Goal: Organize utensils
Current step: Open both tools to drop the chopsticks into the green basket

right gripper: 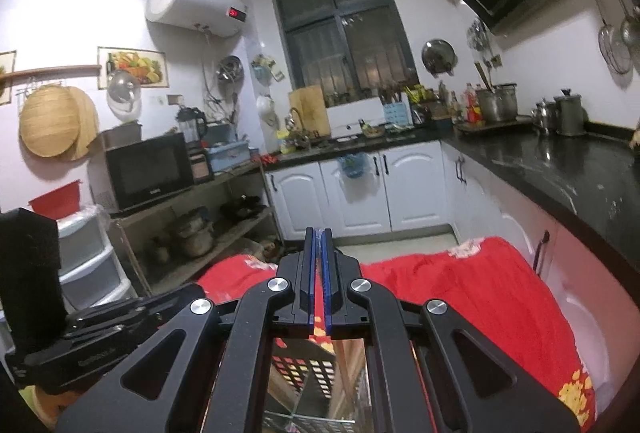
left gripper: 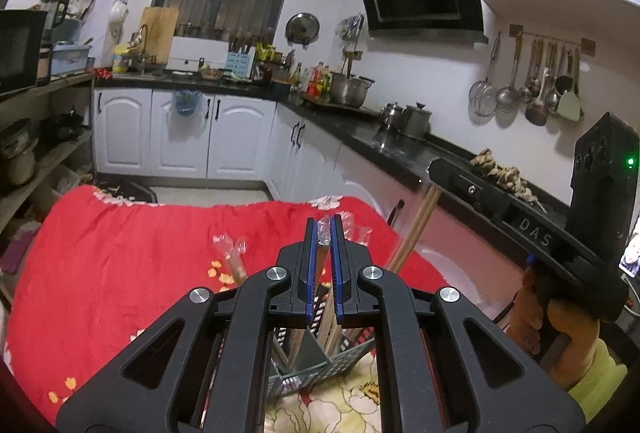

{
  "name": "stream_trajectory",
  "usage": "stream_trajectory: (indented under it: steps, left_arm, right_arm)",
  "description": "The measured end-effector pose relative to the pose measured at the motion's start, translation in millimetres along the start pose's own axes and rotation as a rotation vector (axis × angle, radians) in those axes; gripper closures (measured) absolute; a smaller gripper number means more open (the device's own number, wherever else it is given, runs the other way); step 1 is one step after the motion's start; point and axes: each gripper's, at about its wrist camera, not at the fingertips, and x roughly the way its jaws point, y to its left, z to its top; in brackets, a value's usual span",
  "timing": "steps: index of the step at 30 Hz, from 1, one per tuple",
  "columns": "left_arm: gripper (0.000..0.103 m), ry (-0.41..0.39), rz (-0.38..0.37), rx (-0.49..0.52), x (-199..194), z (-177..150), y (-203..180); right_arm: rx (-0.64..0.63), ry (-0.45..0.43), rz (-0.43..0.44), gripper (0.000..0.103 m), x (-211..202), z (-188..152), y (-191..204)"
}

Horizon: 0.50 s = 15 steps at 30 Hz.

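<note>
The left tool (left gripper: 325,233) is closed on a plastic-wrapped utensil (left gripper: 322,233), its long axis pointing steeply down. The slotted basket (left gripper: 320,365) lies directly below it. The right tool (right gripper: 318,237), closed on chopsticks (left gripper: 416,229), is beside it to the right.

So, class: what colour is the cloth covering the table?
Red, with floral print on the cloth; the left wrist view shows it best.
</note>
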Motion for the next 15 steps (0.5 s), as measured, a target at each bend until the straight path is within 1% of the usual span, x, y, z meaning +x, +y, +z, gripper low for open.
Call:
stream_trajectory:
  steps: [6, 7, 8, 10, 11, 12, 15]
  left_arm:
    - [0.099, 0.027, 0.035, 0.001, 6.4, -11.0, 6.0]
    - [0.099, 0.029, 0.039, -0.001, 6.5, -12.3, 7.1]
    - [0.099, 0.029, 0.042, -0.004, 6.2, -13.5, 8.4]
    - [0.098, 0.039, 0.049, -0.008, 6.3, -15.6, 10.4]
    - [0.092, 0.044, 0.052, -0.008, 6.7, -15.7, 11.0]
    - [0.083, 0.053, 0.055, -0.01, 6.4, -16.6, 12.2]
    - [0.072, 0.055, 0.068, -0.008, 2.6, -19.5, 14.3]
  right_arm:
    - [0.017, 0.021, -0.037, 0.098, 1.6, -15.0, -7.9]
    - [0.019, 0.03, -0.048, 0.091, 1.5, -18.1, -9.6]
    - [0.023, 0.036, -0.051, 0.081, 1.0, -19.6, -11.4]
    - [0.038, 0.053, -0.055, 0.075, -0.7, -23.3, -14.9]
    - [0.041, 0.061, -0.061, 0.075, -2.1, -25.2, -16.3]
    - [0.041, 0.066, -0.066, 0.075, -3.1, -26.3, -16.8]
    - [0.046, 0.081, -0.076, 0.072, -8.6, -32.8, -19.7]
